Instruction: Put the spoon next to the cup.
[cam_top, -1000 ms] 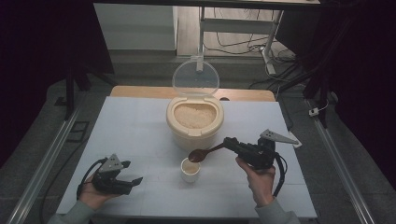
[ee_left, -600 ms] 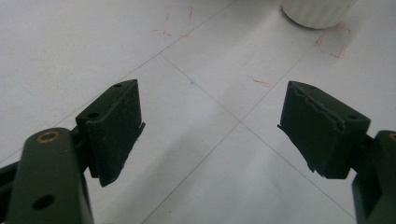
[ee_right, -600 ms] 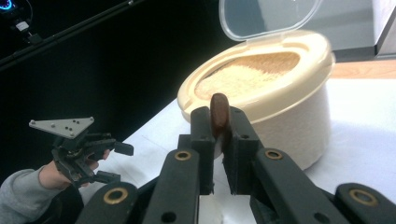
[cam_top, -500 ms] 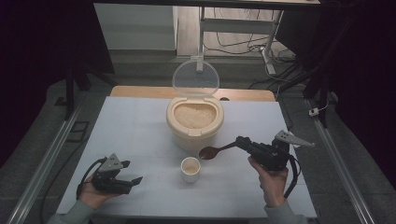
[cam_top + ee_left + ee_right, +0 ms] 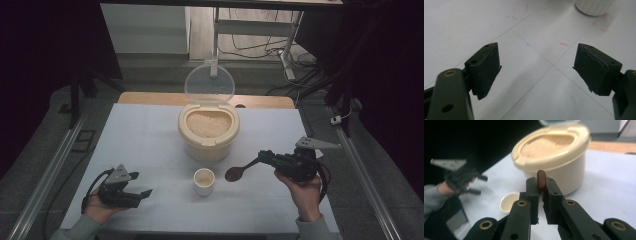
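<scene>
A person sits at a pale bench [image 5: 150, 135] holding two claws, one in each hand. The right claw [image 5: 262, 156] is raised above the bench at its right side and is clenched on the handle of one dark brown spoon [image 5: 239, 171]. The spoon points toward the middle of the bench, and its bowl hangs just to the right of one small white cup [image 5: 204, 180], apart from it. In the right gripper view the end of the spoon handle [image 5: 541, 179] stands up between the two black jaws, which press on it from both sides. The cup holds a little pale grain and stands on the bench in front of one round cream container [image 5: 208, 131]. That container is full of pale grain, and its single clear lid [image 5: 209, 83] stands upright, hinged open at the back. The container is near the cup and not touching it. The left claw [image 5: 145, 192] rests low at the front left of the bench, well apart from the cup, container and spoon. Its two jaws are spread wide with nothing between them, as the left gripper view shows, with only bench surface marked by thin lines and small red marks beneath. The base of the cup [image 5: 594, 6] peeks in at the top of that view.
</scene>
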